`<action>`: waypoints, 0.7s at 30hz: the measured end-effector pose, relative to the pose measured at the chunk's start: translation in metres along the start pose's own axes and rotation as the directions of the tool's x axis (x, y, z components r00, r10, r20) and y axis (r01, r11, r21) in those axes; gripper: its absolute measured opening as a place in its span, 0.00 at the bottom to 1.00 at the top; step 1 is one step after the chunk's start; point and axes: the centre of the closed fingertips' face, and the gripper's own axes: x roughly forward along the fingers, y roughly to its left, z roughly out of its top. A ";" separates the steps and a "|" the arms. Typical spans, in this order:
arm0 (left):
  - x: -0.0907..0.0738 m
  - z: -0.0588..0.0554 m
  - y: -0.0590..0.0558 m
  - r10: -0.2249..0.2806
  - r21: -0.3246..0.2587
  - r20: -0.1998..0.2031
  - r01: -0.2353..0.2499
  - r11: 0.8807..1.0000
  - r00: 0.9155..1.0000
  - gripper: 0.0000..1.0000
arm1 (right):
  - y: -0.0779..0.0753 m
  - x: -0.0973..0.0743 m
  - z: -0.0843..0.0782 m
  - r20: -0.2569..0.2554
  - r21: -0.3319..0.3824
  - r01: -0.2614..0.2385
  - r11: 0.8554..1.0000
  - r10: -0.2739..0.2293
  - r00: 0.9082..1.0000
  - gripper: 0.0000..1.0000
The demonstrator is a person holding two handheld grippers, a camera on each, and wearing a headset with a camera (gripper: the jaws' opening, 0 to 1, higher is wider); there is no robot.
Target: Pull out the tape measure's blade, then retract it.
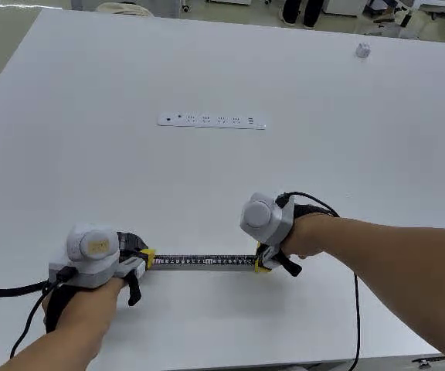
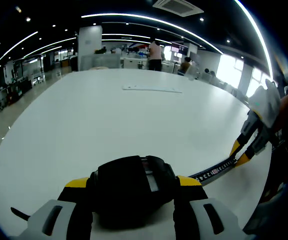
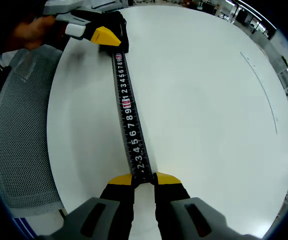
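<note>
1. Black case, one, sits in the left gripper's closed fingers on the surface.
2. One blade lies drawn out; the right gripper's fingers pinch its tip.
3. One power strip lies well beyond.

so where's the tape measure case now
In the head view the tape measure case sits at the near left of the white table, clamped in the jaws of the left gripper, its blade stretched rightward to the right gripper.
</note>
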 end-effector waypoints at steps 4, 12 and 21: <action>0.000 0.000 0.000 -0.001 0.000 -0.002 0.001 1.000 1.000 0.62 | 0.000 0.000 0.001 0.002 0.001 -0.001 1.000 0.001 1.000 0.15; 0.000 0.000 0.000 -0.002 -0.001 -0.003 0.002 1.000 1.000 0.62 | 0.001 0.000 0.004 0.006 0.002 -0.003 1.000 0.003 1.000 0.15; 0.001 0.000 0.000 -0.003 -0.001 -0.003 0.003 1.000 1.000 0.62 | 0.002 0.001 0.007 0.012 -0.001 -0.001 1.000 0.001 1.000 0.15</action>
